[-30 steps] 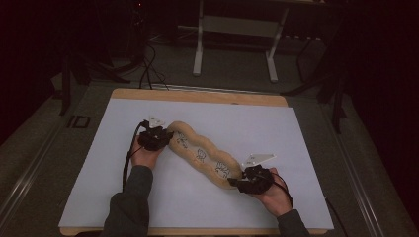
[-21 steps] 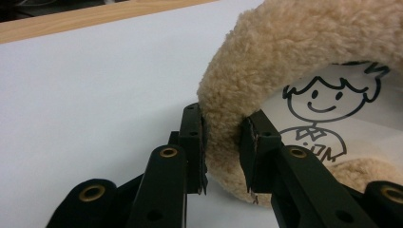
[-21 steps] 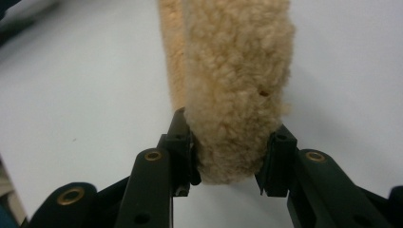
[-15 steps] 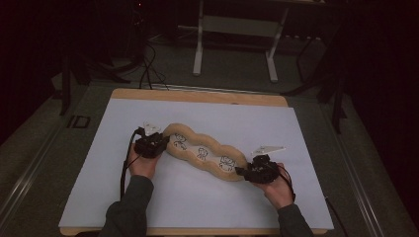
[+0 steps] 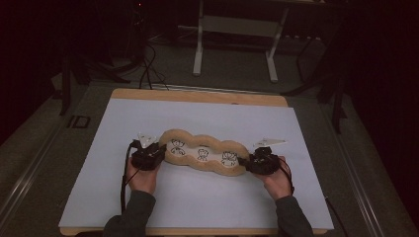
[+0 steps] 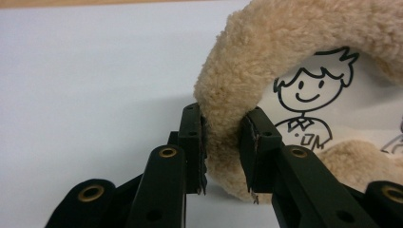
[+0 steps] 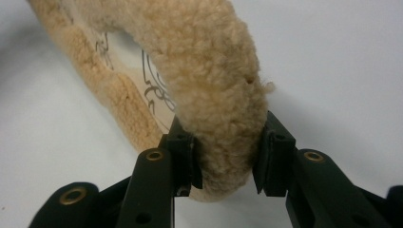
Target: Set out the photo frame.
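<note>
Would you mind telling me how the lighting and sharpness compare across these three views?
High view: dim, dark surroundings, the plush cushion small and soft. Left gripper view: bright and even, fleece and drawn figure crisp, the left gripper in near focus. Right gripper view: bright, a soft shadow under the cushion, the right gripper slightly soft.

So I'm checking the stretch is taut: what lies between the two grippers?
In the high view, the fleecy tan cushion with three drawn figures spans from the left gripper to the right gripper, each clamped on one end.
</note>
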`<state>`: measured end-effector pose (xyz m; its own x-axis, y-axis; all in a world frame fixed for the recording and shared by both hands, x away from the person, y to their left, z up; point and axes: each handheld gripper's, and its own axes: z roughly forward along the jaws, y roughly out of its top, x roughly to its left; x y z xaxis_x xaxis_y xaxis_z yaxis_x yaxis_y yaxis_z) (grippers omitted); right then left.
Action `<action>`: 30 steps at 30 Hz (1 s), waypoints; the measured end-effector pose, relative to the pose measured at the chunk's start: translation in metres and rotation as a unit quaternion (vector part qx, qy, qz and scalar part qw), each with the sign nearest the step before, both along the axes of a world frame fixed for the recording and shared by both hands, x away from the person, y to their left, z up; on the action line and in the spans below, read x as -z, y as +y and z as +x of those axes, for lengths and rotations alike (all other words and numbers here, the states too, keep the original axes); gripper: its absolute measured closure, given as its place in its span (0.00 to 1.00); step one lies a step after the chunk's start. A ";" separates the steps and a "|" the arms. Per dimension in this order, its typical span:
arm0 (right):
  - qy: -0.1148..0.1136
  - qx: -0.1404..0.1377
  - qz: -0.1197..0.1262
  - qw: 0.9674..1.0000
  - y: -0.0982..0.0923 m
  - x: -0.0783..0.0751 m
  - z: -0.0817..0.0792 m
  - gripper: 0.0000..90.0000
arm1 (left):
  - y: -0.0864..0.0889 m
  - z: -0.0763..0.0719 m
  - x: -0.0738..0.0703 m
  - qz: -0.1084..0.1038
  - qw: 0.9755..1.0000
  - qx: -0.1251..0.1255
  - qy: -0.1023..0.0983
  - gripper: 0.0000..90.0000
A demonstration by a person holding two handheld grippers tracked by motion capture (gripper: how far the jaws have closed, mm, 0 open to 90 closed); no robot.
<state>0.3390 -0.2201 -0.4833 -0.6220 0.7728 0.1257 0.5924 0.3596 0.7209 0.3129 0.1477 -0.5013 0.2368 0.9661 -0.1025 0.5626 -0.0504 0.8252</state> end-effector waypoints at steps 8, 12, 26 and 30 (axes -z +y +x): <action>-0.023 -0.010 -0.008 1.000 0.001 -0.003 0.006 0.69 | 0.002 -0.015 0.006 -0.016 1.000 -0.008 -0.022 0.80; -0.051 -0.017 -0.014 0.998 0.005 -0.012 0.010 0.69 | 0.005 -0.016 0.008 -0.024 0.999 -0.011 -0.033 0.80; -0.017 -0.005 0.016 1.000 -0.008 0.003 0.018 0.64 | 0.000 -0.027 0.012 -0.023 1.000 0.014 -0.015 0.81; -0.001 0.004 0.034 0.999 -0.012 0.003 0.020 0.63 | 0.000 -0.028 0.010 -0.032 0.999 0.018 -0.004 0.81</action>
<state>0.3592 -0.2321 -0.4862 -0.6165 0.7675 0.1760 0.5934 0.3059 0.7445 0.2848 0.1473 -0.5115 0.2732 0.9482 -0.1619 0.5548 -0.0178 0.8318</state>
